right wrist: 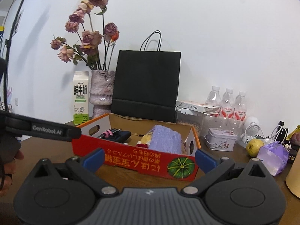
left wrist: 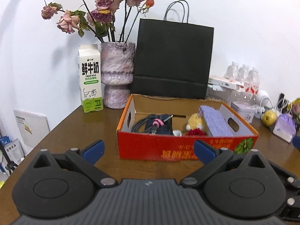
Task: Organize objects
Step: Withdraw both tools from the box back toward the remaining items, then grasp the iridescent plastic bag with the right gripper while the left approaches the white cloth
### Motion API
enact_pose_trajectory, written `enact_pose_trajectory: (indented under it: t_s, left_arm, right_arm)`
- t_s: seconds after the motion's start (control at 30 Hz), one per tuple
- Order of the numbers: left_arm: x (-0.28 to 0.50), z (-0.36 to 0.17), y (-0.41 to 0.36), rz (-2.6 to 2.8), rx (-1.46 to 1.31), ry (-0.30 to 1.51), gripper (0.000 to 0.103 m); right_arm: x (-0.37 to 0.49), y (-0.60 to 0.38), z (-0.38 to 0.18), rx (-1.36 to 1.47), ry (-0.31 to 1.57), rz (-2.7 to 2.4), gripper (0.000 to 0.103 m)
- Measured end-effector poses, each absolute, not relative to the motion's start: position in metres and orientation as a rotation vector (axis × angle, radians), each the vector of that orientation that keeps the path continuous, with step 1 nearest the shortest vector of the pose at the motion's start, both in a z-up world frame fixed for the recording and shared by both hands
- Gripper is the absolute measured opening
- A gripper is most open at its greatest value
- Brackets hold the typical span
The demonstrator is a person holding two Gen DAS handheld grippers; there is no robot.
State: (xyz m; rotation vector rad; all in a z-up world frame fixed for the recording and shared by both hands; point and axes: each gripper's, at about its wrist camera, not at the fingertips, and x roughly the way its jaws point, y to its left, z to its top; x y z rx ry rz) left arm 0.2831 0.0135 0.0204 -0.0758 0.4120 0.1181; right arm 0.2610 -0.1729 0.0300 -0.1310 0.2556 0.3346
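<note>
A red and orange cardboard box (left wrist: 150, 148) (right wrist: 131, 155) stands on the brown table. Inside lie a coiled black cable with a pink tie (left wrist: 150, 124) (right wrist: 108, 133), a yellow plush toy (left wrist: 196, 124) (right wrist: 145, 139), a purple knitted item (left wrist: 215, 121) (right wrist: 166, 137) and a small white object (left wrist: 177, 132). My left gripper (left wrist: 148, 151) is open and empty, just in front of the box. My right gripper (right wrist: 149, 158) is open and empty, in front of the box's front wall.
Behind the box stand a black paper bag (left wrist: 173, 58), a purple vase of dried roses (left wrist: 118, 75) and a milk carton (left wrist: 90, 78). To the right are water bottles (right wrist: 227, 101), a tin (right wrist: 220, 139), a yellow-green fruit (right wrist: 254, 147) and a purple pouch (right wrist: 272, 154). The left gripper's body (right wrist: 43, 128) crosses the right wrist view.
</note>
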Motion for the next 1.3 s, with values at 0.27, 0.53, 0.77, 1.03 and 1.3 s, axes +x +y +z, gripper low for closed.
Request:
enact_pose_trajectory:
  t_s: [0.27, 0.53, 0.77, 1.03, 1.3]
  left_arm:
    - [0.256, 0.010, 0.013, 0.110, -0.074, 0.443, 0.103]
    - [0.232, -0.004, 0.018, 0.100, -0.078, 0.500, 0.103]
    - [0.209, -0.016, 0.029, 0.090, -0.083, 0.529, 0.103]
    - [0.197, -0.020, 0.045, 0.103, -0.103, 0.537, 0.103]
    - [0.194, -0.022, 0.052, 0.108, -0.123, 0.546, 0.103]
  right_arm:
    - [0.226, -0.173, 0.021, -0.143, 0.258, 0.363, 0.103]
    - [0.199, -0.166, 0.003, -0.171, 0.294, 0.386, 0.103]
    - [0.181, -0.155, -0.011, -0.223, 0.325, 0.407, 0.103]
    - [0.187, -0.141, -0.020, -0.261, 0.408, 0.407, 0.103]
    - [0.218, -0.124, -0.027, -0.241, 0.505, 0.379, 0.099]
